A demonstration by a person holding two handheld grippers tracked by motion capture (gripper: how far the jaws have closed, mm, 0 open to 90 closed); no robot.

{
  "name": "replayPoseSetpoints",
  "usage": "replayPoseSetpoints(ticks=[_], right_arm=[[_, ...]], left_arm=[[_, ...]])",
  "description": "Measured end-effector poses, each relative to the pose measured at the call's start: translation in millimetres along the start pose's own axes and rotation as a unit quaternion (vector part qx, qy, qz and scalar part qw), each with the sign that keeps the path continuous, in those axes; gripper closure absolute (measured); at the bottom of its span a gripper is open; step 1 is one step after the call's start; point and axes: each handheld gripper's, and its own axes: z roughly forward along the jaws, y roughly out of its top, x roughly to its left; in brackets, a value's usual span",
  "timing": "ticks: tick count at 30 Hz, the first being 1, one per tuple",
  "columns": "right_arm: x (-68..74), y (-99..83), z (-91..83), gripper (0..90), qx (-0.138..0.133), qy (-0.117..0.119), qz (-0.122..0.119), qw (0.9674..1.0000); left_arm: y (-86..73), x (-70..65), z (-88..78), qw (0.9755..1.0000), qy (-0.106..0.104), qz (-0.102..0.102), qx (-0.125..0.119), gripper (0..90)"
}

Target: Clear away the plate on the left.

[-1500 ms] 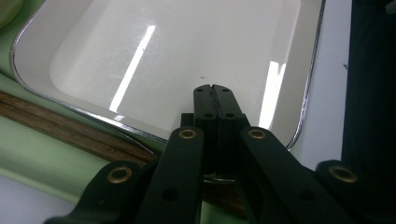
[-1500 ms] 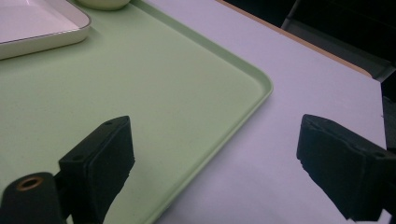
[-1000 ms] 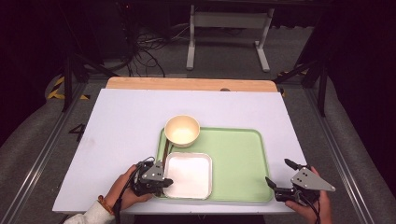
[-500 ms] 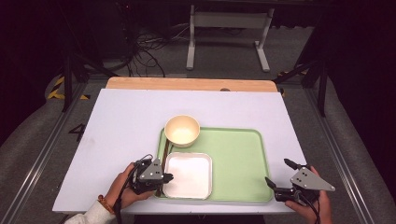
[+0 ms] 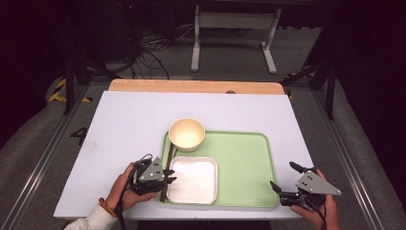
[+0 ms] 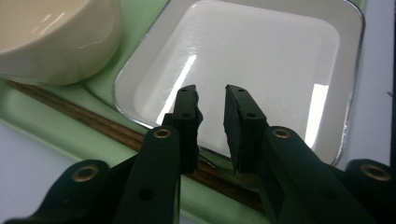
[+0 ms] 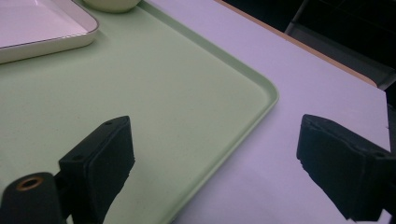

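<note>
High view: the left tool (image 5: 168, 175) sits at the near left edge of the green tray (image 5: 249, 167), its tips over the dark chopsticks (image 5: 169, 155) that lie along the tray's left rim, just beside the square white dish (image 5: 194, 179). The round bowl (image 5: 186, 134) stands beyond the tool. The right tool (image 5: 283, 179) waits at the tray's near right corner, jaws wide apart, holding nothing.

Left gripper view: the jaws have just been opening and stand a little apart with nothing clamped; the chopsticks (image 6: 93, 123) run crosswise just beneath the tips. This looks like a release of the chopsticks; next, probably, lifting clear without dragging them.

Right gripper view: between its spread jaws lie the tray corner and bare worktop (image 7: 299, 88), which the left gripper view lacks.
</note>
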Motion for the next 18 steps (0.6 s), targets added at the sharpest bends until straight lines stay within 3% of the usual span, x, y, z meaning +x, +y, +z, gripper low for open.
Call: replayPoseSetpoints(ticks=[6,13,18], right_arm=[[-0.7,1.5,-0.5,11.3,-0.002,-0.002,-0.001,1.0],[-2.2,3.0,-1.1,11.3,-0.003,-0.005,-0.002,1.0],[-4.6,3.2,-1.1,11.3,-0.006,-0.007,-0.001,1.0]], left_arm=[[-0.7,4.5,-10.3,0.9995,0.028,-0.004,-0.017,63.7],[-1.1,7.5,-23.9,0.9983,0.041,0.006,-0.04,57.7],[-2.9,11.8,-31.9,0.9972,0.061,-0.005,-0.044,52.2]])
